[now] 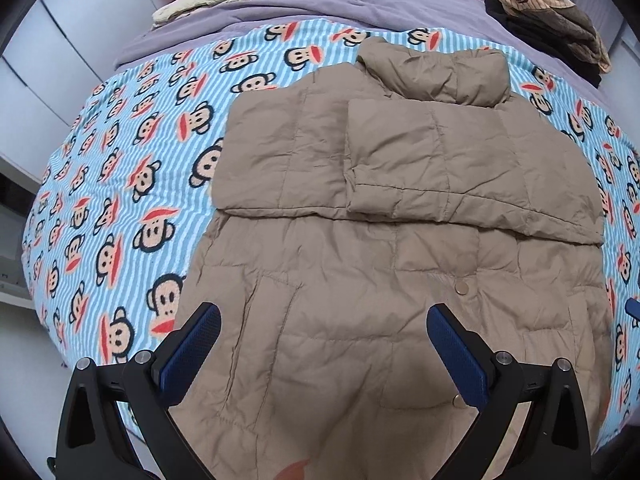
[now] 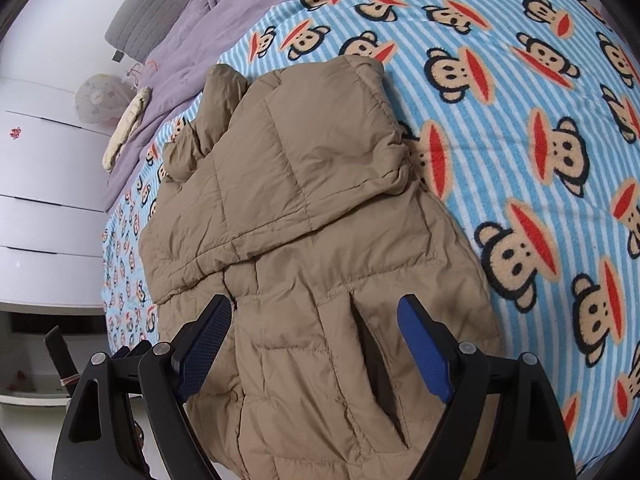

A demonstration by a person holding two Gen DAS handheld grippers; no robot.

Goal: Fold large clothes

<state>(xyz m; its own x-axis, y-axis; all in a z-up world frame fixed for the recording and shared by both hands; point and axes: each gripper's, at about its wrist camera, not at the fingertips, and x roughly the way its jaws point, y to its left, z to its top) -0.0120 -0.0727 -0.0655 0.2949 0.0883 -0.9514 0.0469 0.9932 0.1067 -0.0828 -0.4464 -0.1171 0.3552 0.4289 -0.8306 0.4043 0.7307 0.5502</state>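
On blanket [image 1: 120,168] | jacket [image 1: 360,280] sleeves folded in | both jaws released above hem

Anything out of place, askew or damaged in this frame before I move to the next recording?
Nothing stands out. The tan puffer jacket lies on the monkey-print blanket with both sleeves folded across its chest, slightly rumpled only. Both the left hand-held gripper and right hand-held gripper are open above its lower part.

Bare blanket [image 1: 120,184] lay free left of my jacket [image 1: 380,280]; folded clothes [image 1: 548,20] crowded the far corner.
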